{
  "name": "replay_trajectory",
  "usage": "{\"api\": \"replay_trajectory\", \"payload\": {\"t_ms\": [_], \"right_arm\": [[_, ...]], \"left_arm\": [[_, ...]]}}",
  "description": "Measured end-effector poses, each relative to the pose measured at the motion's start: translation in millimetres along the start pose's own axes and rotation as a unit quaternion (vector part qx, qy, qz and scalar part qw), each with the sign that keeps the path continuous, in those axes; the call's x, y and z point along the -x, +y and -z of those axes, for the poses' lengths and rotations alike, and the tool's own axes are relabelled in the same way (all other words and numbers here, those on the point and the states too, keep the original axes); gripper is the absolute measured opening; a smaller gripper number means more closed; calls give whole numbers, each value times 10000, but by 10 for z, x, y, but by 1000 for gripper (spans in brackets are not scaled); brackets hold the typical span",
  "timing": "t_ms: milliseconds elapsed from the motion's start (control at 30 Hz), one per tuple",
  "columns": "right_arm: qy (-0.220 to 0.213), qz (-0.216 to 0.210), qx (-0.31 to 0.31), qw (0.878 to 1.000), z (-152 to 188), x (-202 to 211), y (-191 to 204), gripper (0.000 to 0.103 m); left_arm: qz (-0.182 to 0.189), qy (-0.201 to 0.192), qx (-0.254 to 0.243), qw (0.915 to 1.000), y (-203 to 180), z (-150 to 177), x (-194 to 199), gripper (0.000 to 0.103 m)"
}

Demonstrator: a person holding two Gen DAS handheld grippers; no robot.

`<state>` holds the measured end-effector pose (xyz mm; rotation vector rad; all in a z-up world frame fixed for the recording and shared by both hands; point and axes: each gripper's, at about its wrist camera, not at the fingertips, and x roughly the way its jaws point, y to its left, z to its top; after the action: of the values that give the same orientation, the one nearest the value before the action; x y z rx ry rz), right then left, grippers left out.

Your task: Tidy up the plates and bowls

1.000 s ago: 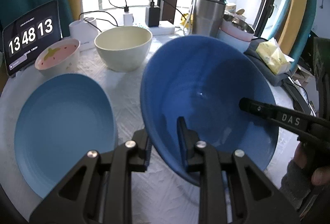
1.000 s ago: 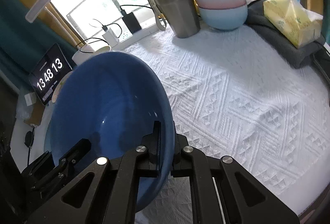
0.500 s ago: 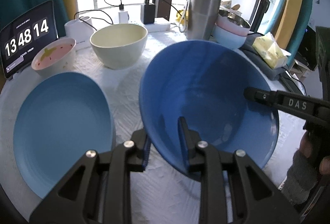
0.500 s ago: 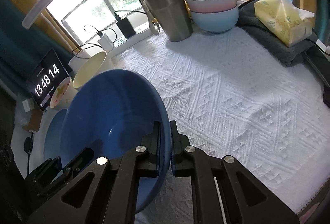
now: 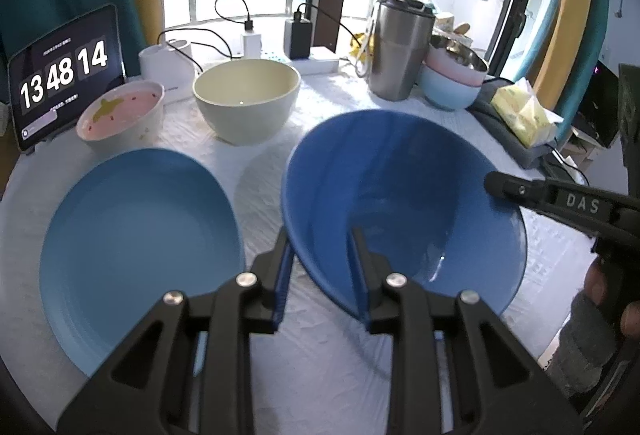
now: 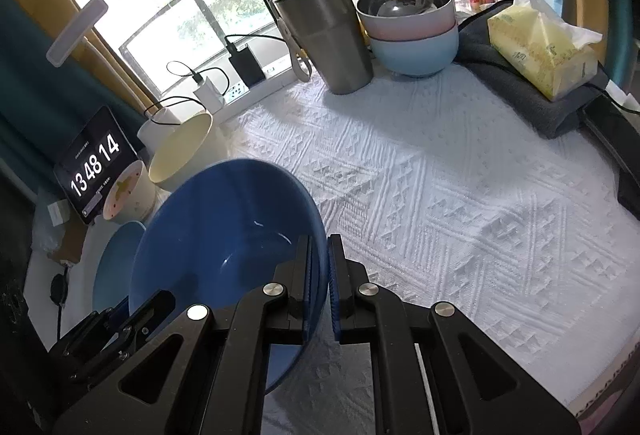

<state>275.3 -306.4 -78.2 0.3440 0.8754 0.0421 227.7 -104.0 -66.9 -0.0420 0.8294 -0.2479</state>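
A large dark blue bowl (image 5: 404, 195) is held tilted above the white tablecloth. My left gripper (image 5: 320, 247) straddles its near rim, jaws a little apart around the wall. My right gripper (image 6: 319, 259) is shut on the bowl's (image 6: 224, 235) opposite rim; it also shows in the left wrist view (image 5: 520, 191). A light blue plate (image 5: 136, 235) lies left of the bowl. A cream bowl (image 5: 246, 99) and a pink strawberry bowl (image 5: 120, 111) stand behind it. A stack of a steel, a pink and a light blue bowl (image 6: 412, 31) stands at the back right.
A steel tumbler (image 6: 324, 31) stands beside the bowl stack. A yellow tissue pack (image 6: 540, 47) lies on a dark cloth at the right. A clock tablet (image 5: 64, 75), chargers and cables line the back edge. White cloth (image 6: 460, 195) stretches to the right of the bowl.
The dark blue bowl has come down and levelled somewhat, moving away from both cameras. The left jaws have opened a little around its rim. The clock went from 13 to 14.
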Motion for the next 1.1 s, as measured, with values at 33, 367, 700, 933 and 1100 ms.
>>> {"api": "replay_trajectory", "payload": {"t_ms": [33,367,700,933,1100], "right_arm": [[-32,16,5,10000,-5,23,8,10],[-289,127,37,9995,-26,241,83,10],[-422,79,218,9988,-65,359,295,10],[-441,28,350,9984,-100,377,469,10],[-448,-5,410,9982,-147,366,576,10]], "left_arm": [[8,-9,9,10000,10,-3,10,29],[32,-193,65,9998,91,-34,179,31],[-18,-406,186,9990,257,-97,334,37],[-64,-517,263,9983,388,-161,403,37],[-95,-587,313,9977,496,-221,443,38]]}}
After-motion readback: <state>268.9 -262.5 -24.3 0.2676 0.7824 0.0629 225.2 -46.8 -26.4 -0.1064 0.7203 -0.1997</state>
